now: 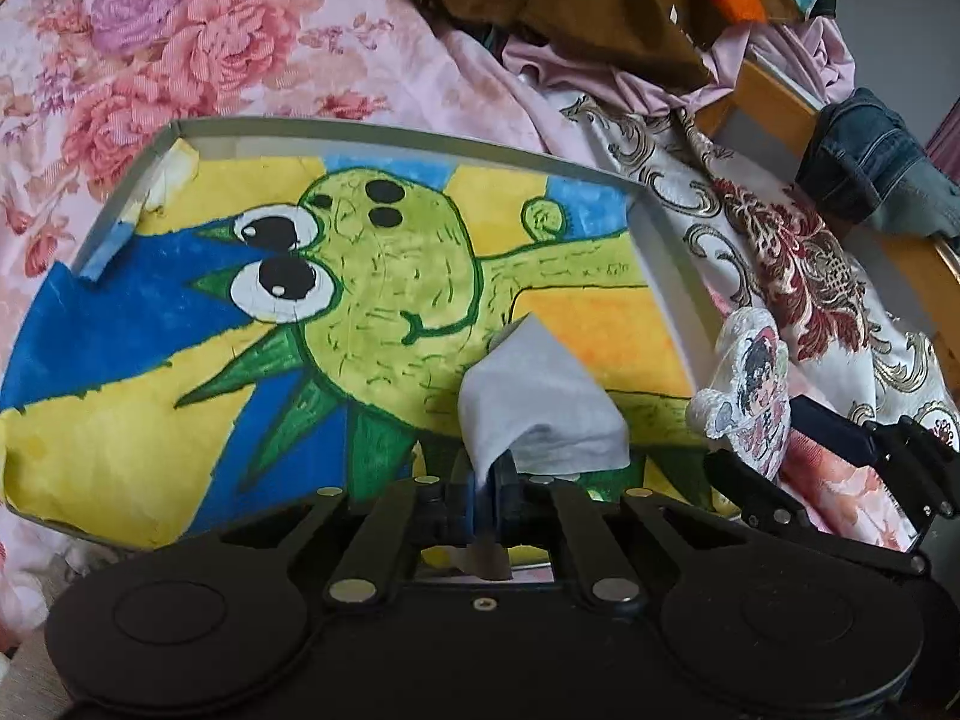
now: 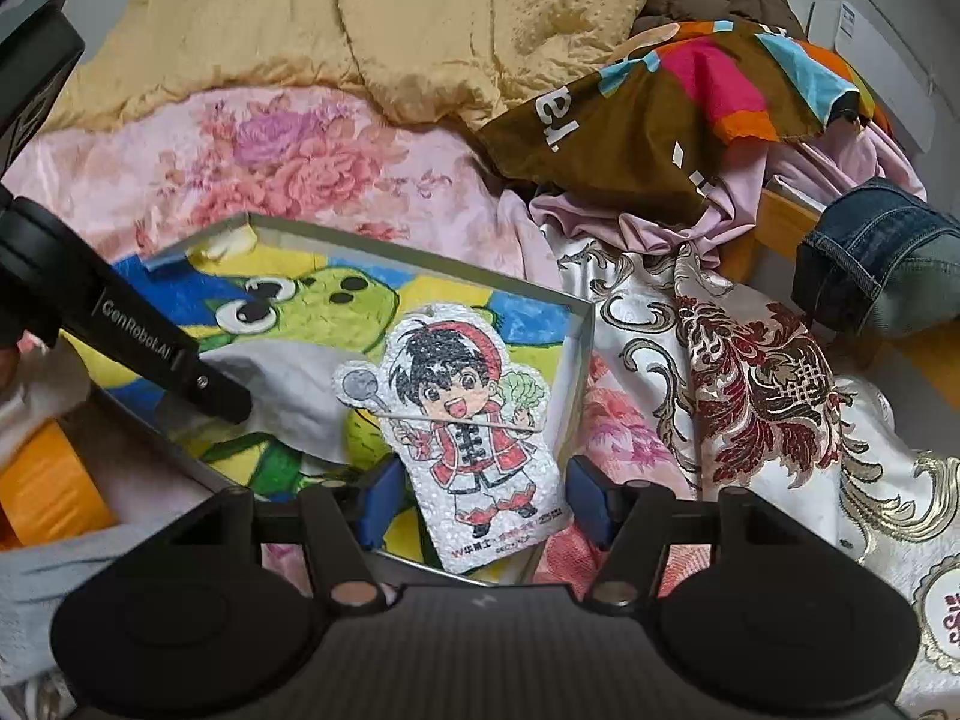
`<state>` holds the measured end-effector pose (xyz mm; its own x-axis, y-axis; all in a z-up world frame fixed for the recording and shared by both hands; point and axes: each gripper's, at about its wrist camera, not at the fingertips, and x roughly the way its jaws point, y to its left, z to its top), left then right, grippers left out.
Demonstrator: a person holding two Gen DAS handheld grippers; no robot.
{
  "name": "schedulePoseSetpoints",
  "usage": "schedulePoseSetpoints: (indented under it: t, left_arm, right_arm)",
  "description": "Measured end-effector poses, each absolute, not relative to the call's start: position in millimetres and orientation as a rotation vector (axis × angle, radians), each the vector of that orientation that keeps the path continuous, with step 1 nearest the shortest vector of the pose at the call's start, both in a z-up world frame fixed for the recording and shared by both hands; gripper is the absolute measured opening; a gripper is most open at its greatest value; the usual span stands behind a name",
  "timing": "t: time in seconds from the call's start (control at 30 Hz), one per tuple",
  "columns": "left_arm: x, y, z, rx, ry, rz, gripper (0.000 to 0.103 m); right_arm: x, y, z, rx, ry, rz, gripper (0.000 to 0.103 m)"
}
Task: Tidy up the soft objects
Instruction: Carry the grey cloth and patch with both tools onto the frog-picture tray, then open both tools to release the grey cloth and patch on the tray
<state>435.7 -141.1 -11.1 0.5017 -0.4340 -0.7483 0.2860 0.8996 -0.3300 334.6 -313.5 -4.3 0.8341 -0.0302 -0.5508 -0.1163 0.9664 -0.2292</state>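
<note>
A shallow grey box [image 1: 384, 132] lies on the bed, lined with a painting of a green big-eyed creature on yellow and blue. My left gripper [image 1: 489, 480] is shut on a crumpled white cloth [image 1: 540, 414], which hangs low over the box's near right part. In the right wrist view the same cloth [image 2: 300, 396] droops from the left gripper's fingers [image 2: 204, 387] onto the box [image 2: 420, 252]. My right gripper [image 2: 483, 501] holds a flat sparkly white cartoon-boy pad [image 2: 474, 414] between its blue pads, over the box's right corner. That pad [image 1: 750, 396] stands upright beside the box.
The box rests on a pink floral sheet [image 1: 210, 48]. A brown multicoloured cloth [image 2: 660, 108] and lilac fabric are heaped at the back right, with folded jeans [image 2: 876, 252] and an ornate white-red cloth [image 2: 750, 372] on the right. A yellow quilt [image 2: 360, 18] lies behind. An orange object [image 2: 48, 480] sits at the left.
</note>
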Motion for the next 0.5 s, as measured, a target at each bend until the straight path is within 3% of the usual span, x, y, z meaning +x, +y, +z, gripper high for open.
schedulePoseSetpoints:
  t: [0.23,0.37,0.47,0.5]
  left_arm:
    - [434.0,-144.7,-13.7,-0.152,0.956,-0.422,0.019]
    - [428.7,-141.9,-9.8,-0.146,0.928,-0.403,0.037]
    - [420.8,-136.8,-5.6,-0.148,0.895,-0.381,0.056]
    - [416.5,-133.9,-3.0,-0.155,0.872,-0.373,0.058]
  right_arm:
    - [332.4,-311.6,-6.2,-0.281,0.588,0.06,0.069]
    - [329.6,-315.3,-3.8,-0.253,0.574,0.072,0.082]
    - [326.5,-317.4,-2.4,-0.237,0.565,0.082,0.085]
    - [325.2,-317.8,-1.9,-0.234,0.561,0.084,0.086]
